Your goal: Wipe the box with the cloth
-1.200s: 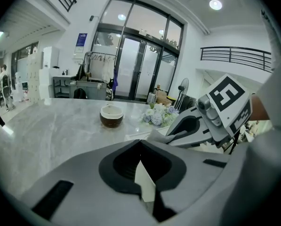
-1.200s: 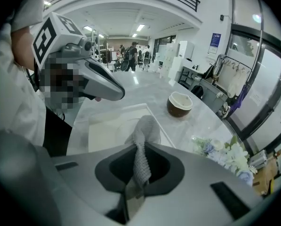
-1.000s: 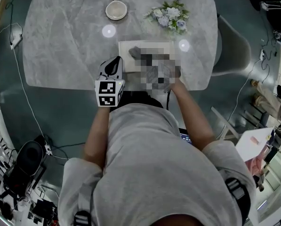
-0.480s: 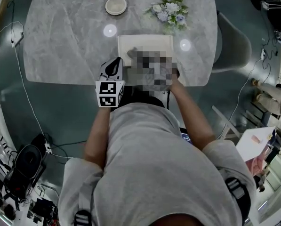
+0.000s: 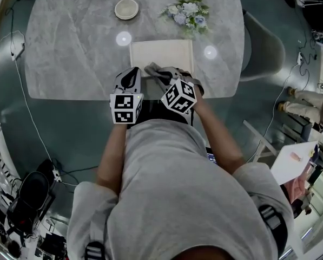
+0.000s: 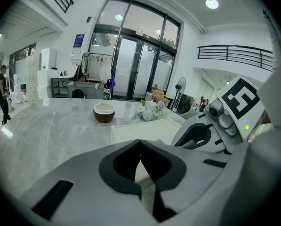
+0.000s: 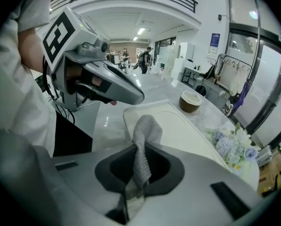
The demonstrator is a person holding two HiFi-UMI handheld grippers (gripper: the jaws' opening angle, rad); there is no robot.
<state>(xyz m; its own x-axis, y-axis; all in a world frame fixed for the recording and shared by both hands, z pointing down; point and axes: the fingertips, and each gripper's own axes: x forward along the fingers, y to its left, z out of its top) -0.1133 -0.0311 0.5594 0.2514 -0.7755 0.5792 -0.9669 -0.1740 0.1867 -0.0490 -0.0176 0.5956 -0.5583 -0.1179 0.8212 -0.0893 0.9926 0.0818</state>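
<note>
My right gripper (image 7: 141, 147) pinches the grey cloth (image 7: 147, 126) at the box's (image 7: 182, 131) near edge; left gripper (image 6: 140, 145) jaws together, empty.

I see open table (image 5: 69, 53) left of the box (image 5: 161, 53); past its far edge stand the bowl (image 5: 126, 8) and the flowers (image 5: 185, 14), a gap between them.

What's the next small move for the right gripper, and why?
Probably slide the right gripper forward, dragging the cloth across the box: it is shut on the cloth at the box's near edge, most of the top lying ahead.
</note>
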